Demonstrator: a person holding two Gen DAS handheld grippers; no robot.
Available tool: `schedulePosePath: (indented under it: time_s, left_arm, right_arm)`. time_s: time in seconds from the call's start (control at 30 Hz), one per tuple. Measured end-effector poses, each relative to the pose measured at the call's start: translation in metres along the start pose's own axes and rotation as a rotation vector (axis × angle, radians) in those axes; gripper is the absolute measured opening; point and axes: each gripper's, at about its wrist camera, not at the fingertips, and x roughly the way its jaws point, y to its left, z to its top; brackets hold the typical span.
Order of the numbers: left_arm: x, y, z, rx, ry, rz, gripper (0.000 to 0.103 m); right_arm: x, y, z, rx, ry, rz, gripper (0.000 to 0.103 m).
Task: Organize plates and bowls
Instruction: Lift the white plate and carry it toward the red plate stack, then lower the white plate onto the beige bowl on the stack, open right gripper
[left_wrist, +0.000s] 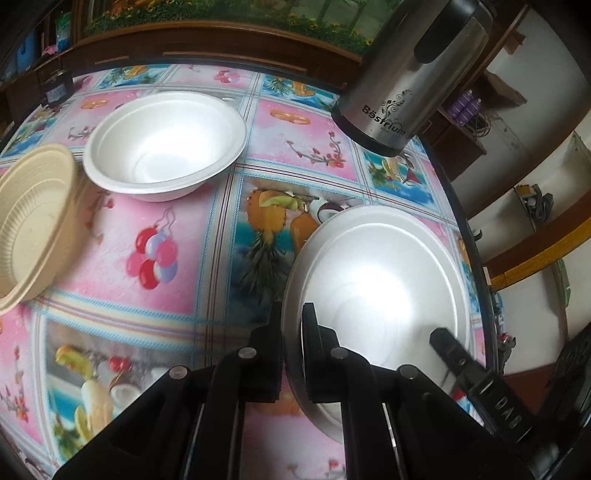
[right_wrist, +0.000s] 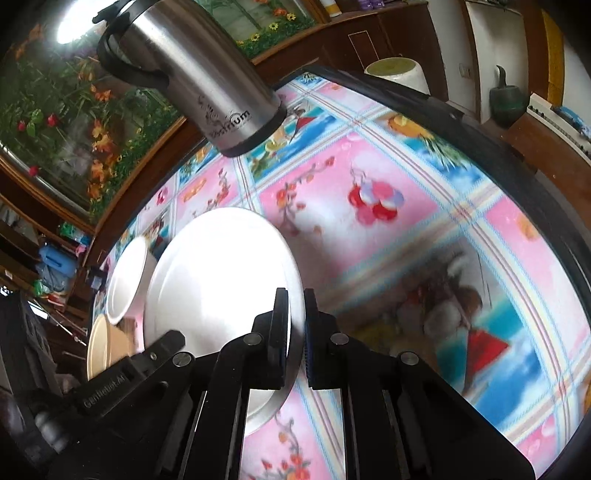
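A white foam plate (left_wrist: 376, 280) lies low over the flowered tablecloth, near the table's right edge. My left gripper (left_wrist: 291, 317) is shut on the plate's left rim, one pad above it and one below. On the opposite rim of the plate (right_wrist: 221, 266) my right gripper (right_wrist: 295, 302) is shut the same way. One finger (left_wrist: 443, 341) of the right gripper shows across the plate. A white foam bowl (left_wrist: 166, 140) stands upright further back on the left. A beige ribbed bowl (left_wrist: 33, 218) sits beside it at the left edge.
A steel flask (left_wrist: 413, 74) with a black handle stands at the back of the table, just beyond the plate. The table's dark rim (left_wrist: 476, 258) runs close along the plate's right side. Wooden cabinets and shelves surround the table.
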Motion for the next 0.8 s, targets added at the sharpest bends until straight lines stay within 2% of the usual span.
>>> schedulePosePath:
  time_s: [0.13, 0.33, 0.47, 0.57, 0.8]
  left_arm:
    - [-0.02, -0.004, -0.021, 0.053, -0.015, 0.026, 0.007]
    - [-0.035, 0.016, -0.069, 0.044, 0.025, 0.035, 0.008]
    - [-0.065, 0.025, -0.095, 0.088, 0.004, 0.078, 0.008]
    - [-0.08, 0.036, -0.115, 0.099, 0.002, 0.089, 0.008]
    - [-0.109, 0.074, -0.166, 0.089, -0.002, 0.15, 0.012]
  right_arm:
    - [-0.014, -0.007, -0.02, 0.019, 0.001, 0.017, 0.006]
    - [-0.034, -0.013, -0.061, 0.026, 0.019, 0.046, 0.006]
    - [-0.048, -0.007, -0.094, -0.008, 0.041, 0.044, 0.006]
    - [-0.054, -0.005, -0.114, -0.022, 0.095, 0.069, 0.006]
    - [-0.069, 0.02, -0.16, -0.141, 0.154, 0.073, 0.006]
